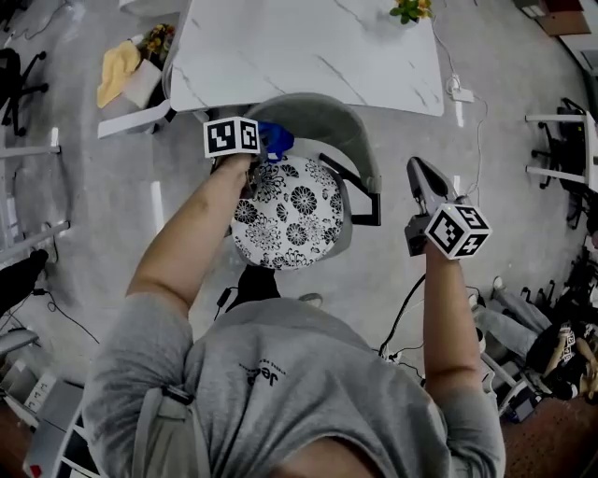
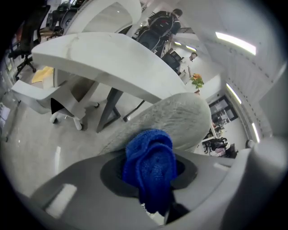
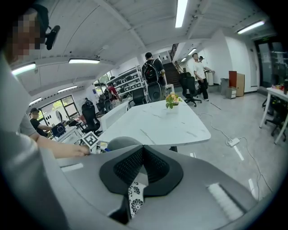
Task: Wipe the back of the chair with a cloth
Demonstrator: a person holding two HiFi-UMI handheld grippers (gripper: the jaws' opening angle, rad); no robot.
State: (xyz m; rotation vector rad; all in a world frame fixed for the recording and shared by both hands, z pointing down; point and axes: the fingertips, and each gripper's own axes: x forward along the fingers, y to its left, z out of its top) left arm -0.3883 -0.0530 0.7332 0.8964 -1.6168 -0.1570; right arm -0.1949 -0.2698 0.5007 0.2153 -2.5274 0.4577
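Observation:
The chair has a grey padded back (image 1: 322, 119) and a black-and-white flowered seat (image 1: 290, 215), and it is pushed up to a white marble table (image 1: 308, 47). My left gripper (image 1: 264, 140) is shut on a blue cloth (image 1: 276, 140) at the left end of the back's top edge. In the left gripper view the bunched cloth (image 2: 150, 168) hangs between the jaws just in front of the fuzzy grey back (image 2: 177, 119). My right gripper (image 1: 418, 168) is held in the air to the right of the chair, off it. Its jaws (image 3: 142, 148) are shut with nothing between them.
A yellow cloth on a box (image 1: 119, 70) lies on the floor at the left. A potted plant (image 1: 411, 9) stands on the table. A power strip with cable (image 1: 460, 93) runs on the floor at the right, near office chairs (image 1: 570, 140). People stand far off (image 3: 150, 74).

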